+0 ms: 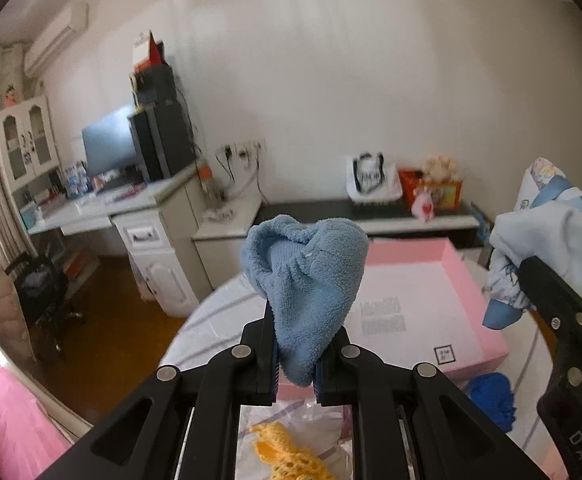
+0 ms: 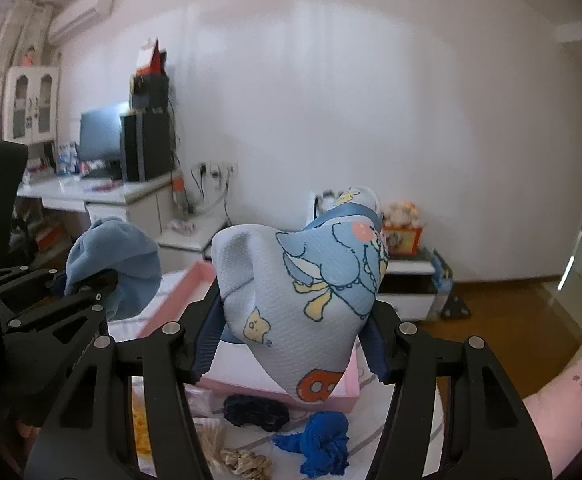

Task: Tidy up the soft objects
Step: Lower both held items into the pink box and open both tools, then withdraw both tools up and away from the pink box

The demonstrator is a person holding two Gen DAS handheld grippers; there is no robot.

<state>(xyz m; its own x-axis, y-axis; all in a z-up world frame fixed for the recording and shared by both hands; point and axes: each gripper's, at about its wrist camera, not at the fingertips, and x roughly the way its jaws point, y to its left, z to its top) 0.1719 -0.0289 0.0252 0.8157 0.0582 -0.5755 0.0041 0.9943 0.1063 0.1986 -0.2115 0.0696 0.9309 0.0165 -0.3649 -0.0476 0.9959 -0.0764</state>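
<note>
My left gripper [image 1: 297, 364] is shut on a light blue fleece cloth [image 1: 307, 276], which bunches above the jaws; the same blue fleece cloth [image 2: 119, 264] shows at the left of the right wrist view. My right gripper [image 2: 291, 344] is shut on a padded pale blue cushion with cartoon prints [image 2: 303, 292], also visible at the right edge as the printed cushion [image 1: 551, 240]. Both are held above a pink tray [image 1: 467, 280] on the table. A royal blue cloth [image 2: 323, 440], a dark navy item [image 2: 257, 410], a yellow crochet piece [image 1: 287, 452] and a beige knitted piece [image 2: 247, 462] lie below.
The striped table top [image 1: 219, 312] carries the tray [image 2: 179, 296]. Behind stand a white desk with a monitor [image 1: 109, 148], a low cabinet with a bag and toys [image 1: 371, 178], and an office chair [image 1: 43, 292]. Pink bedding [image 1: 7, 412] lies at the lower left.
</note>
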